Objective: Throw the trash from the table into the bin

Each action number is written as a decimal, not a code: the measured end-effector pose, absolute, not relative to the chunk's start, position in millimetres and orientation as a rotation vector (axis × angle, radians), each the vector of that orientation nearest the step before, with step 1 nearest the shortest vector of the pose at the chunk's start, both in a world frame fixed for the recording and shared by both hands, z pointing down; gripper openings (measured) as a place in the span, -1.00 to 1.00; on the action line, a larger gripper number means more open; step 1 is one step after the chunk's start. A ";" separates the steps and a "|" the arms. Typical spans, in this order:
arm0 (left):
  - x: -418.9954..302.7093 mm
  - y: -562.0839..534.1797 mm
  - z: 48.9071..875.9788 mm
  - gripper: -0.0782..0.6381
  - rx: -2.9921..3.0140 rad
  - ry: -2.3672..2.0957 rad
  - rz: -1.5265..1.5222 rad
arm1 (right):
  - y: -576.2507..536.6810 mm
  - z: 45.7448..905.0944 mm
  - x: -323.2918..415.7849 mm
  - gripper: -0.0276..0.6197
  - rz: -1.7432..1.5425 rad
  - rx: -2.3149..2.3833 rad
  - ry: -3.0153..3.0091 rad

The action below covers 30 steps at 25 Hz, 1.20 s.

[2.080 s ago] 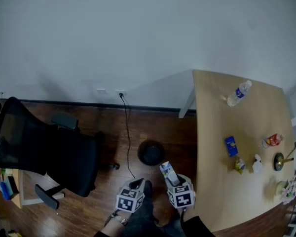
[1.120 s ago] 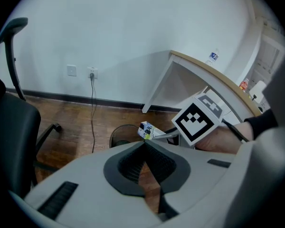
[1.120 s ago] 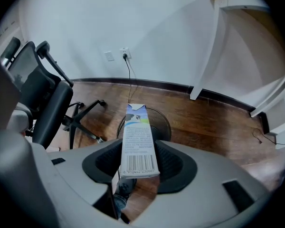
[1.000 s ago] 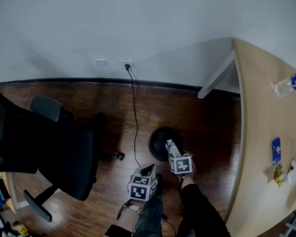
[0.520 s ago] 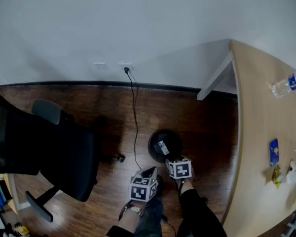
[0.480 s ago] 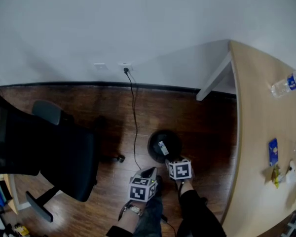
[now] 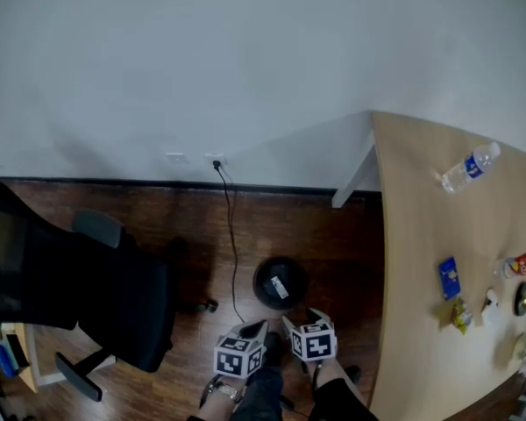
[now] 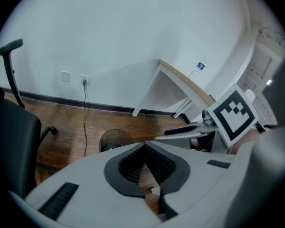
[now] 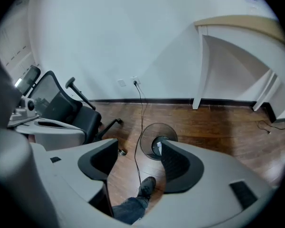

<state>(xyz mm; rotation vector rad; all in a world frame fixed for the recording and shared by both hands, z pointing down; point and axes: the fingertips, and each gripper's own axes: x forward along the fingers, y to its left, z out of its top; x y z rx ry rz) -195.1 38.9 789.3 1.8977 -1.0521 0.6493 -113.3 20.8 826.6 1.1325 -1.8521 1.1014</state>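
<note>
— Grey-jawed: gaping and empty at right gripper [image 9: 138, 150], pinched shut on nothing at left gripper [image 8: 145, 150]. Carton [image 7: 280, 288]?
— Lying inside bin [image 7: 257, 281]. Left on table [image 7: 412, 235]: bottle [image 7: 469, 167], blue packet [image 7: 449, 277]. Might roll off the edge if clipped sideways by a jaw.

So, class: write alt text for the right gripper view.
The right gripper, grey jaws open and empty, hangs above a round black mesh bin holding a pale piece of trash. A black office chair stands left, a light wooden table right.
</note>
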 end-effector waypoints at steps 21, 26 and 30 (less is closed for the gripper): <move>-35.1 127.9 596.4 -0.77 2.276 -0.586 0.813 | 169.6 606.1 36.1 -0.01 1.047 1.477 -1.886; 17.5 146.2 582.7 -0.77 2.335 -0.477 0.859 | 193.6 590.1 102.3 -0.01 1.075 1.661 -1.801; 53.3 153.2 577.3 -0.77 2.369 -0.428 0.895 | 199.9 584.0 147.4 -0.01 1.077 1.786 -1.741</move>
